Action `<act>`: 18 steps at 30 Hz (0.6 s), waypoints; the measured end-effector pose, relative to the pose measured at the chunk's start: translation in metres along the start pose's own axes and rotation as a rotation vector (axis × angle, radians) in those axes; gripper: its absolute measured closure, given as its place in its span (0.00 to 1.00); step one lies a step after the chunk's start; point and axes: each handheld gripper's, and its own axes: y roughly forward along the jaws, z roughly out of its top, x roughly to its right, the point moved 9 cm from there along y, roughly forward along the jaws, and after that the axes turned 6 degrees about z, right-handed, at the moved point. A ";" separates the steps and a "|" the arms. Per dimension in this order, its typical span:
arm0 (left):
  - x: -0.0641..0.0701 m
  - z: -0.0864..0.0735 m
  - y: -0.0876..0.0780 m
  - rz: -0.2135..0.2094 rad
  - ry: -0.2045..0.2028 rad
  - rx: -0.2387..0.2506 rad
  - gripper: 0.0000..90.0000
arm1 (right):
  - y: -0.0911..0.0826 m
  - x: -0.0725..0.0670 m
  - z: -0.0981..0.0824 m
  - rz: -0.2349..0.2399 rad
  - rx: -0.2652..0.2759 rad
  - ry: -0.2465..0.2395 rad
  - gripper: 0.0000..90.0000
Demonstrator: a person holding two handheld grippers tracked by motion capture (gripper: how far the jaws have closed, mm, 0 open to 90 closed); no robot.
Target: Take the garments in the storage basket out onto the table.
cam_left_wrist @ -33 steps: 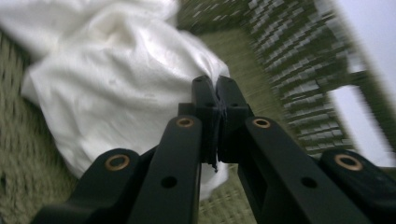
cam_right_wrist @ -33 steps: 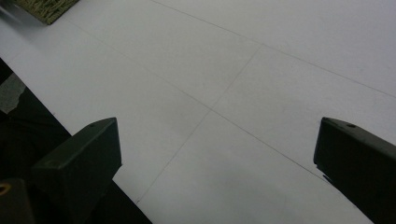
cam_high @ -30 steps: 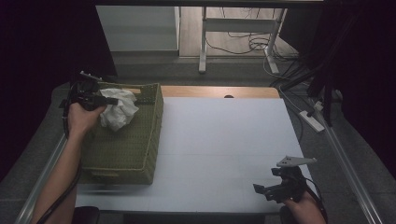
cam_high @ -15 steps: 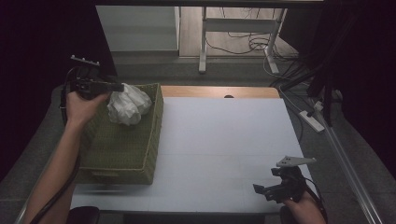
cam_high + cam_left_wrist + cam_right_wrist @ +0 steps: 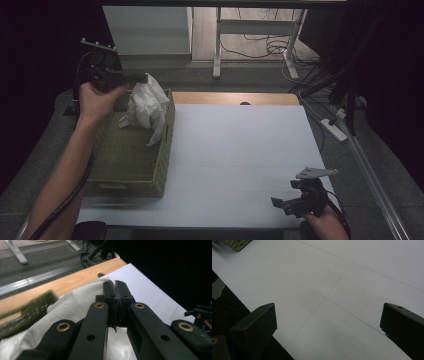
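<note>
Left hand-held gripper (image 5: 142, 78), arm outstretched, clamps white cloth (image 5: 147, 102) above basket (image 5: 165, 150); right hand-held gripper (image 5: 285, 204) spread apart.

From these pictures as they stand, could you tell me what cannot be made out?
- High view: the basket floor under the white cloth is covered by the cloth.
- Left gripper view: the left gripper blocks the middle of the cloth; the basket rim is blurred.
- Right gripper view: the basket is cut off by the top edge.
- High view: the right gripper is too small and dark to judge.
</note>
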 end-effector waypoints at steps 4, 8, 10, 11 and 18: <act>0.014 0.012 0.000 -0.036 0.020 0.018 0.98 | 0.000 0.000 0.000 0.001 0.004 0.000 0.01; 0.035 0.032 -0.001 -0.086 0.044 0.050 0.98 | 0.000 0.000 0.000 0.002 0.006 0.000 0.01; 0.039 0.036 -0.001 -0.097 0.046 0.056 0.98 | 0.000 0.000 0.000 0.003 0.007 -0.001 0.01; 0.047 0.043 -0.002 -0.123 0.050 0.071 0.98 | 0.000 0.000 0.000 0.004 0.008 0.000 0.01; 0.073 0.062 0.002 -0.178 0.078 0.089 0.98 | 0.000 0.000 0.000 0.006 0.009 0.001 0.01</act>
